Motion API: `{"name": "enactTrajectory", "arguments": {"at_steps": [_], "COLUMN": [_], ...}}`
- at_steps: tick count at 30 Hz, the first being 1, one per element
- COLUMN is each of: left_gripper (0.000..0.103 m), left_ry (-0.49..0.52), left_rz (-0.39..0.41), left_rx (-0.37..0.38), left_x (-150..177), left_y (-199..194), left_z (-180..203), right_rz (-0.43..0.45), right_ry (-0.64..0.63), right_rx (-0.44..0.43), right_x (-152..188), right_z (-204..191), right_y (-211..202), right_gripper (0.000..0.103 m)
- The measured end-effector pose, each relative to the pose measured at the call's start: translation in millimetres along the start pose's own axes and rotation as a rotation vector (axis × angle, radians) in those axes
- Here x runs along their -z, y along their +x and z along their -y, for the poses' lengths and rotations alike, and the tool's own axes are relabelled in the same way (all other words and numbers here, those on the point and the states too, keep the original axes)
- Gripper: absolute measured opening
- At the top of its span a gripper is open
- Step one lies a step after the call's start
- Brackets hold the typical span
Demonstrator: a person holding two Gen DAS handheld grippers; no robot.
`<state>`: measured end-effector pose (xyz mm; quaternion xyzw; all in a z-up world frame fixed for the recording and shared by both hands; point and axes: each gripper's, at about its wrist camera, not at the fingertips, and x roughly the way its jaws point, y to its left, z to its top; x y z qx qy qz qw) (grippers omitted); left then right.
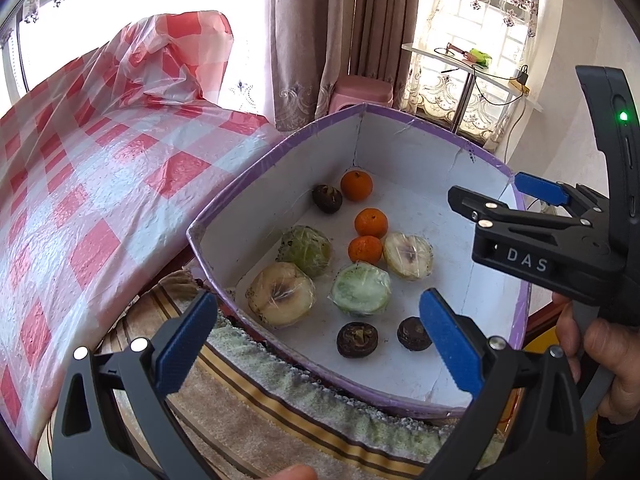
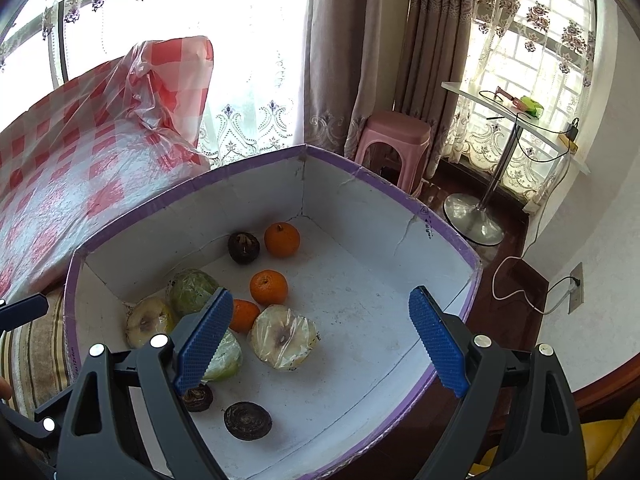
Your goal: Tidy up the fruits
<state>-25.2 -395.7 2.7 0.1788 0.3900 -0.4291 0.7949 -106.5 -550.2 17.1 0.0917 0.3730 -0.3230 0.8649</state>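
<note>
A white box with a purple rim [image 1: 400, 120] [image 2: 392, 184] holds the fruit. Inside lie three oranges [image 1: 356, 185] [image 2: 282, 239], several plastic-wrapped cut fruit halves [image 1: 281, 294] [image 2: 285, 337] and three dark round fruits [image 1: 357, 339] [image 2: 247, 420]. My left gripper [image 1: 320, 340] is open and empty, above the box's near edge. My right gripper [image 2: 320, 344] is open and empty, above the box's inside. The right gripper also shows in the left wrist view [image 1: 500, 196], over the box's right side.
The box rests on a striped towel [image 1: 256, 412]. A red-and-white checked plastic-covered surface [image 1: 100, 168] lies to the left. A pink stool [image 2: 394, 140], curtains, a small round-based side table [image 2: 504, 116] and a wall socket with a cable [image 2: 574, 288] stand beyond.
</note>
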Motion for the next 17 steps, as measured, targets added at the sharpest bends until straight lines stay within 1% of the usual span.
{"name": "enactTrajectory", "arguments": {"at_steps": [9, 11, 12, 14, 15, 17], "left_gripper": [0.101, 0.101, 0.101, 0.101, 0.101, 0.101], "left_ry": [-0.006, -0.034, -0.061, -0.139, -0.179, -0.257], "left_rz": [0.024, 0.028, 0.031, 0.062, 0.079, 0.107], "left_rx": [0.043, 0.079, 0.085, 0.066, 0.035, -0.050], "left_x": [-2.1, -4.0, -5.0, -2.4, 2.0, 20.7], "left_y": [-2.9, -9.2, -14.9, -33.9, -46.0, -75.4], "left_z": [-0.7, -5.8, -11.8, -31.7, -44.7, -75.6], "right_rz": [-0.003, 0.004, 0.007, 0.019, 0.025, 0.028], "right_ry": [-0.003, -0.003, -0.001, -0.003, -0.015, -0.062], "right_rx": [-0.007, -0.011, -0.019, -0.051, -0.073, -0.123], "right_x": [-0.8, -2.6, -4.3, -8.2, -9.9, -11.7], "right_z": [-3.3, -5.9, -8.2, -16.9, -24.5, -48.6], "right_y": [-0.9, -4.6, -7.5, -16.3, -21.4, -30.6], "right_gripper": [0.087, 0.087, 0.087, 0.087, 0.087, 0.087]}}
